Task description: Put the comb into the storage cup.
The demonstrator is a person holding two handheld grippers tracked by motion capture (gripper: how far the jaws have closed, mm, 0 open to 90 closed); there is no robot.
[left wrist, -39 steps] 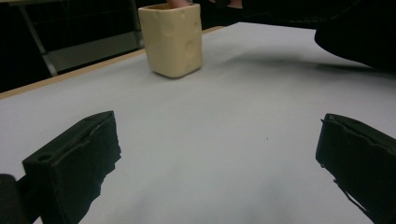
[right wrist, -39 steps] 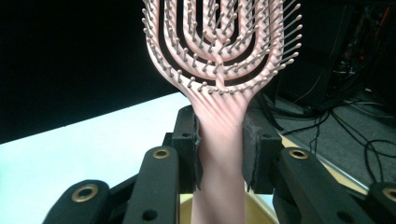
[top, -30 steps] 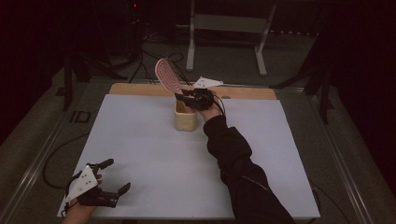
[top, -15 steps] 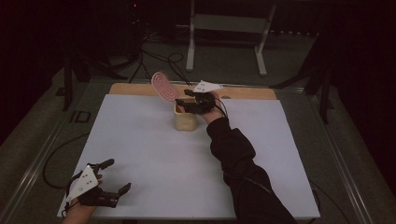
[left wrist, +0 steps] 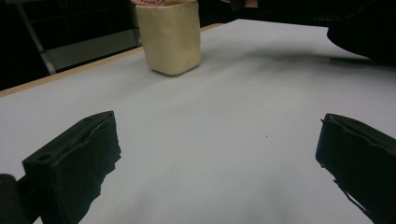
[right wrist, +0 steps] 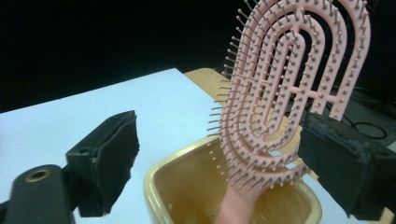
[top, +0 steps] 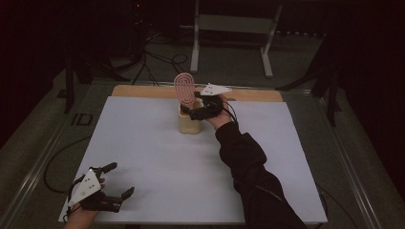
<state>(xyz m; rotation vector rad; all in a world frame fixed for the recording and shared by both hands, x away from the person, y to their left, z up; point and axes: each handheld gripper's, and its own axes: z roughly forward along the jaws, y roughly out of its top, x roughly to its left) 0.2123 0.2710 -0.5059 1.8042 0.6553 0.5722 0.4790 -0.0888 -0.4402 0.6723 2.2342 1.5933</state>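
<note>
A pink hairbrush stands handle-down in a cream cup at the far side of the table, its bristled head rising between the jaws of the right gripper, which have just been opening and now stand wide, one pad just beside the brush. The left gripper, well apart, rests near the table's near edge, jaws spread and empty.

My right gripper, black two-jaw with a grey three-cornered plate on top, reaches far forward on a dark-sleeved arm, its jaws just opened wide and pressing on nothing. My left gripper, of the same make, rests low near my body, jaws spread wide, nothing between them.
</note>
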